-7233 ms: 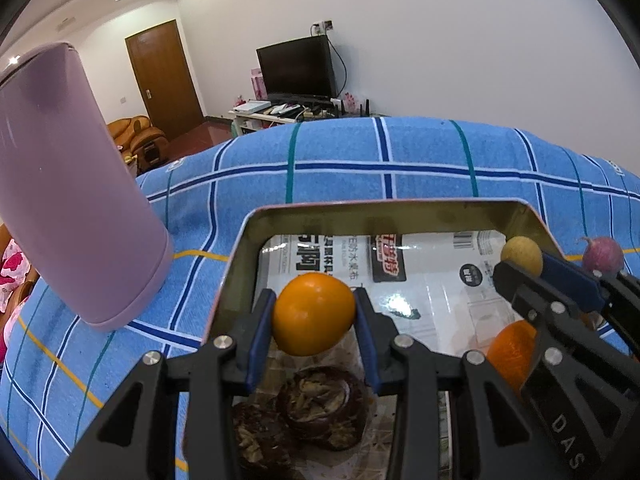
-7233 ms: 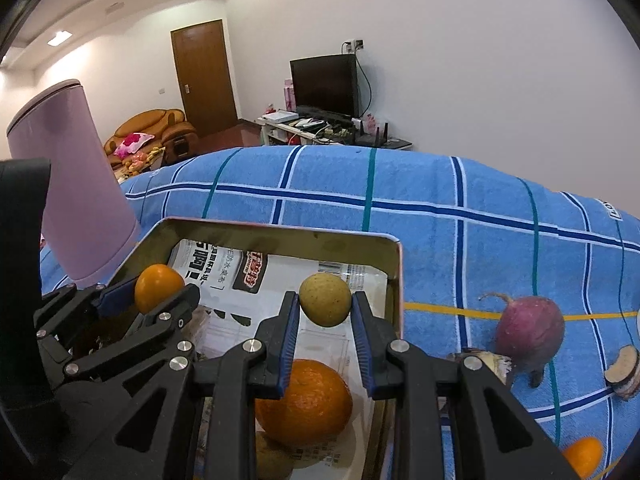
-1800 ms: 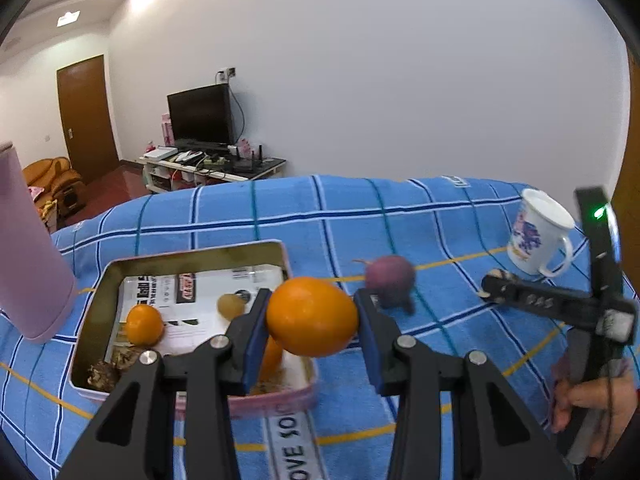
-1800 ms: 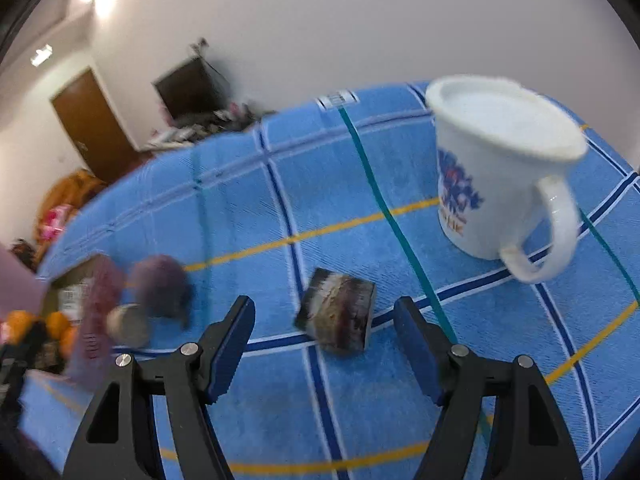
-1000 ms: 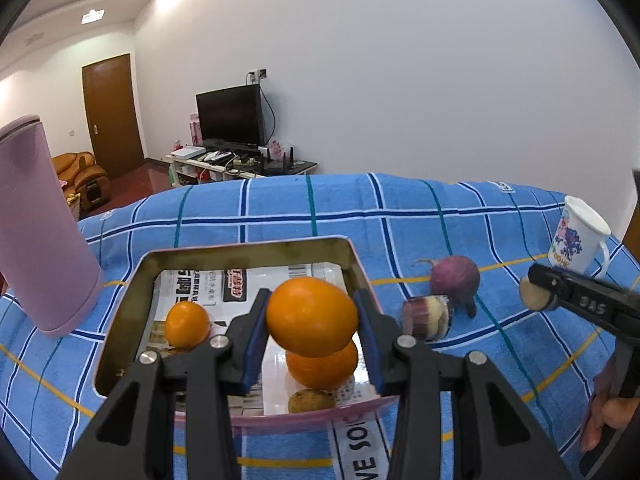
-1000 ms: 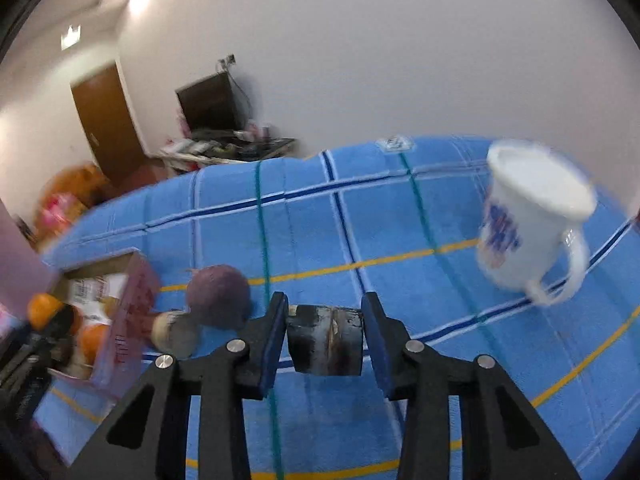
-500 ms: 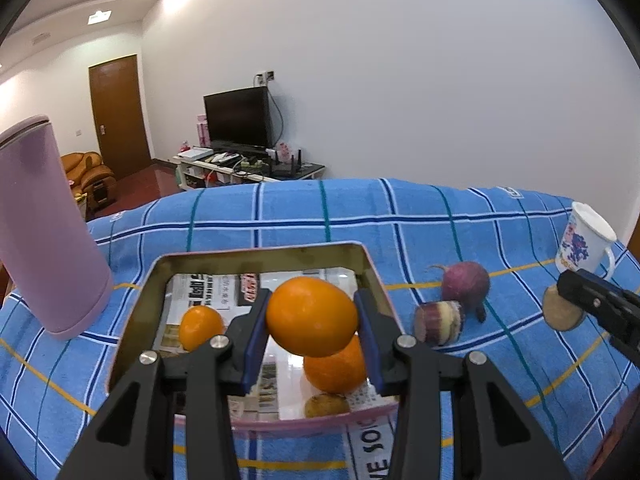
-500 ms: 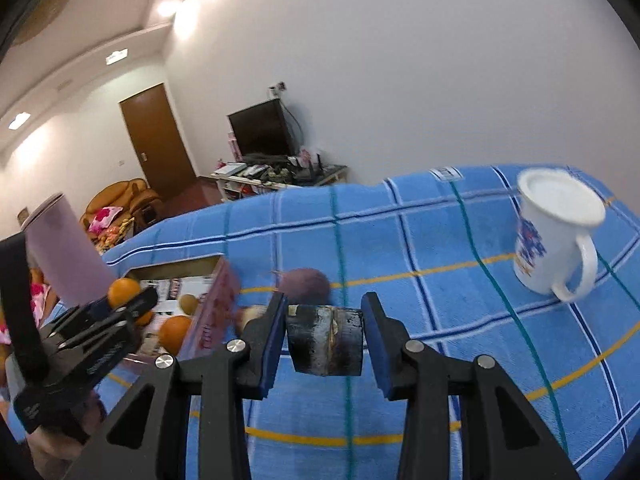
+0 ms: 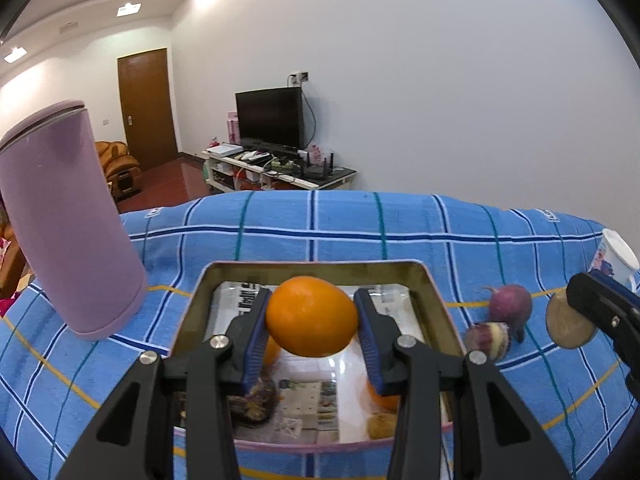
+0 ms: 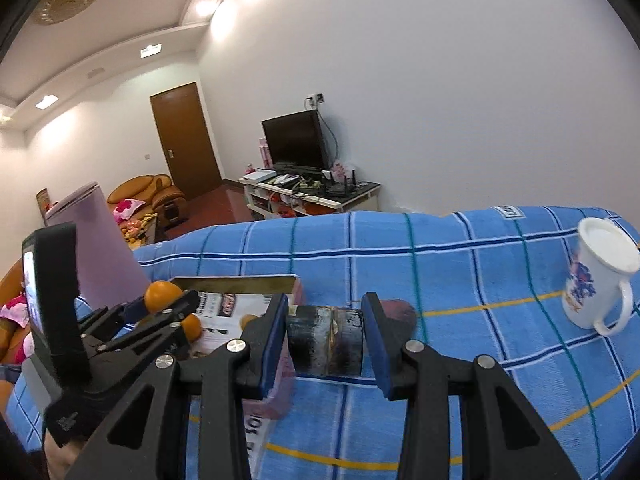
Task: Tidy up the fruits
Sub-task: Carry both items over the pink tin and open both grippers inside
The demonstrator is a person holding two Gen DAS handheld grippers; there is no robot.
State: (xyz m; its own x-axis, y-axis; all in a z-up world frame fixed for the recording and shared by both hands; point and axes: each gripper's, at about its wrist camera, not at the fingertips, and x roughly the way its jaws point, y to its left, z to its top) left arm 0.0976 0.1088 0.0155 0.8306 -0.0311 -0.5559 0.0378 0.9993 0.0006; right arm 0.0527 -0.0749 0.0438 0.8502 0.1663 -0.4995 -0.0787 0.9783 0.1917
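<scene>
We are pinching orange (image 9: 311, 322) in left tool (image 9: 311, 344), hanging directly over tray (image 9: 316, 270). Right tool (image 10: 324, 336), clamping dark chunk (image 10: 325, 340), is sitting right of tray, farther away.

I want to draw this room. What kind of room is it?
Probably a living room in a home: a television on a low stand, an orange armchair, and a wooden door.

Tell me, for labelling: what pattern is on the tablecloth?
Blue tablecloth with a plaid grid of stripes; clearest in the left wrist view.
</scene>
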